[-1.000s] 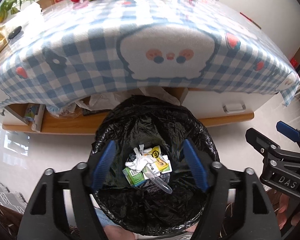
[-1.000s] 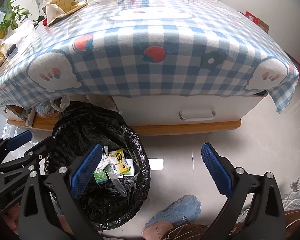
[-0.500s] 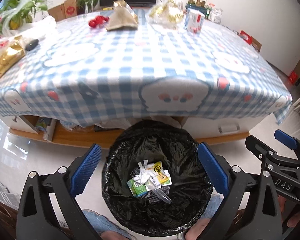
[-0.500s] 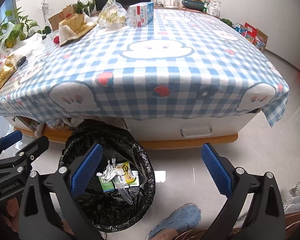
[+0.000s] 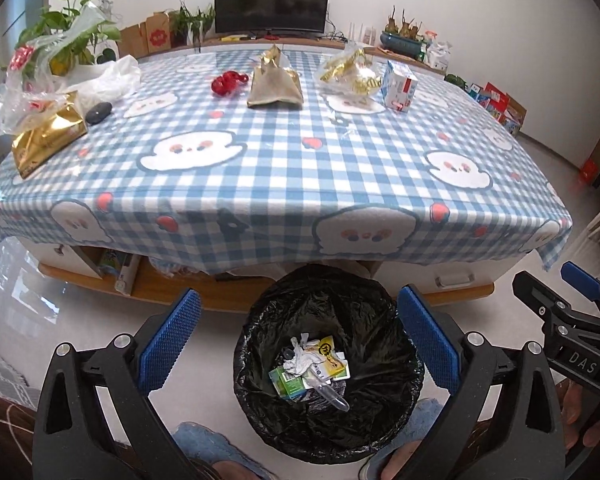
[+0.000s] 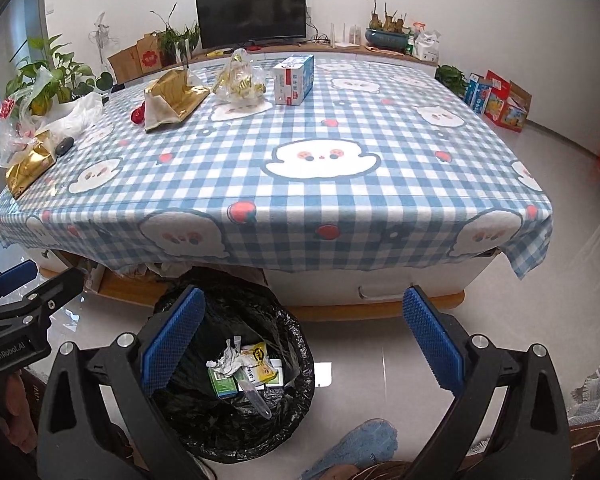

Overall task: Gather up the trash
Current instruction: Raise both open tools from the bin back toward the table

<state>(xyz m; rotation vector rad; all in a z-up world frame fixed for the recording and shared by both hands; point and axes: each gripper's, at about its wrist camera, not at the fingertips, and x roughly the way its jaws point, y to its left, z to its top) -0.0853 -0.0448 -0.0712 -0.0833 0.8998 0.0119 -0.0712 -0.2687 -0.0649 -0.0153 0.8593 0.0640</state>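
A bin lined with a black bag (image 5: pixel 260 396) stands on the floor in front of the table. In it lie crumpled white paper (image 5: pixel 300 358), a yellow wrapper (image 5: pixel 328 354), a green carton (image 5: pixel 286 384) and a clear plastic tube (image 5: pixel 332 398). My left gripper (image 5: pixel 298 298) hangs above the bin, open wide and holding nothing. Beside it to the right, my right gripper (image 6: pixel 303 296) is also open and bare, with the bin (image 6: pixel 228 424) under its left finger. On the checked tablecloth (image 5: pixel 284 168) lie a gold bag (image 5: pixel 48 136), a brown paper bag (image 5: pixel 276 86), a clear bag of gold wrappers (image 5: pixel 350 74) and a milk carton (image 5: pixel 398 88).
White plastic bags (image 5: pixel 100 80), a black object (image 5: pixel 99 113) and a red item (image 5: pixel 228 82) sit at the table's left and far side. An open shelf (image 5: pixel 120 276) runs under the table. A person's blue slippers (image 6: pixel 360 444) stand by the bin. Bare floor (image 6: pixel 500 320) lies to the right.
Both grippers have risen away from the bin, so the whole table top now shows. The left jaws spread from around the trash to fully wide. The trash stays in the bin.
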